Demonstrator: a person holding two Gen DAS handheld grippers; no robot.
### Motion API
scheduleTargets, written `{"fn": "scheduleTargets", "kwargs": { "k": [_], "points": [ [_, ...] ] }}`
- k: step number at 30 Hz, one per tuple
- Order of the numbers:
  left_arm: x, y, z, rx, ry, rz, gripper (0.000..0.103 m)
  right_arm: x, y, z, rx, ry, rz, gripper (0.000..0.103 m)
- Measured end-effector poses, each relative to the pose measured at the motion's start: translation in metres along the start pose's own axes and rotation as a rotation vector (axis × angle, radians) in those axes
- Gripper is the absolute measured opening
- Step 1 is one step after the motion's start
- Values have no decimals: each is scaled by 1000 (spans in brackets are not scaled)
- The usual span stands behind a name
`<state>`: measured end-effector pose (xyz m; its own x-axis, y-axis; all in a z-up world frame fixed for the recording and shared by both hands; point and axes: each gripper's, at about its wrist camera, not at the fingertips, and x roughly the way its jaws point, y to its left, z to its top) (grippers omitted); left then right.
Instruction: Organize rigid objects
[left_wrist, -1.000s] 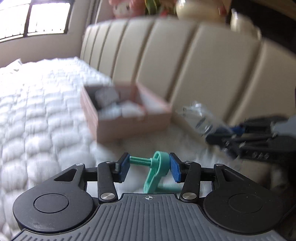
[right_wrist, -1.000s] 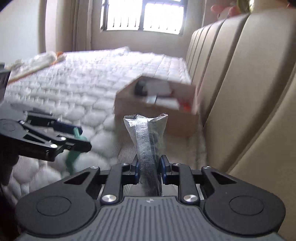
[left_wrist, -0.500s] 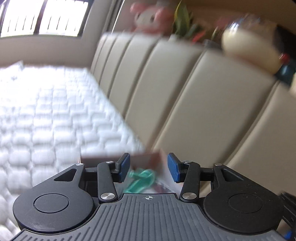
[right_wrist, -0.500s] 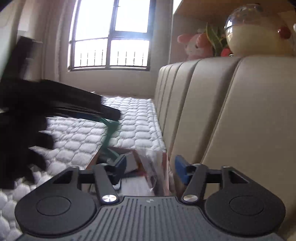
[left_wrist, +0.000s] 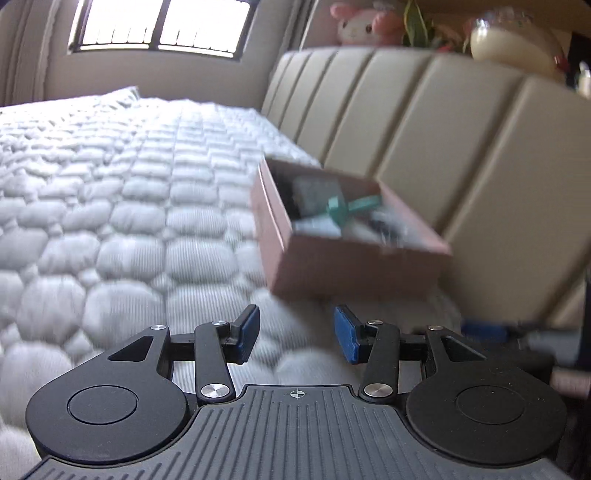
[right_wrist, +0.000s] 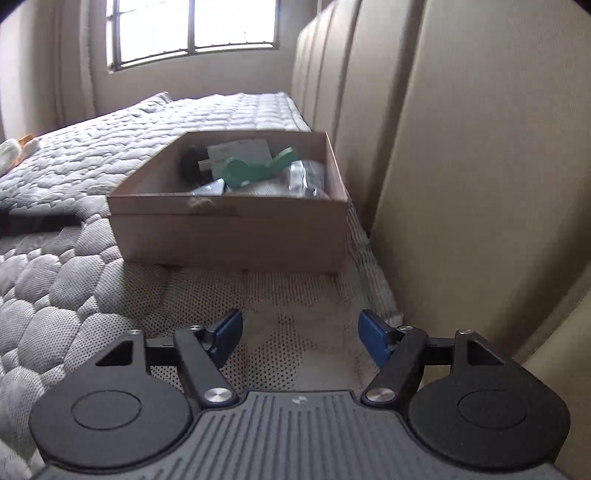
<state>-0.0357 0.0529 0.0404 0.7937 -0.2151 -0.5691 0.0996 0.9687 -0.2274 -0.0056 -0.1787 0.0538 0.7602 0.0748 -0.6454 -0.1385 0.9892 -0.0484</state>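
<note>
On the quilted mattress (right_wrist: 66, 280) by the padded headboard (right_wrist: 461, 147), the cardboard box (right_wrist: 229, 229) holds the green plastic part (right_wrist: 255, 168). Left gripper (left_wrist: 297, 334) and right gripper (right_wrist: 299, 339) gape empty; next, seek another loose item.

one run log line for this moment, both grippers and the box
left gripper: open, holding nothing | right gripper: open, holding nothing | green plastic part: in cardboard box | clear bagged item: in box

A quilted mattress (right_wrist: 110, 177) runs beside a beige padded headboard (right_wrist: 461, 147); a barred window (right_wrist: 192, 29) glows beyond, a pink plush (left_wrist: 364, 26) sits above
</note>
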Motion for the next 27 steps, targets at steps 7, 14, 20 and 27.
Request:
{"fn": "scheduleTargets", "kwargs": {
  "k": [7,14,20,27],
  "points": [
    [33,-9,-22,53,55,79,50,15,17,-10,-35,35,-70,89],
    [39,-18,-24,102,45,121,50,25,-2,-17,106,57,-66,103],
    [44,-27,-25,149,50,160,51,19,4,-26,70,3,-92,103],
    [45,-22,-24,119,49,143,51,14,-1,-31,69,-26,-67,103]
  ]
}}
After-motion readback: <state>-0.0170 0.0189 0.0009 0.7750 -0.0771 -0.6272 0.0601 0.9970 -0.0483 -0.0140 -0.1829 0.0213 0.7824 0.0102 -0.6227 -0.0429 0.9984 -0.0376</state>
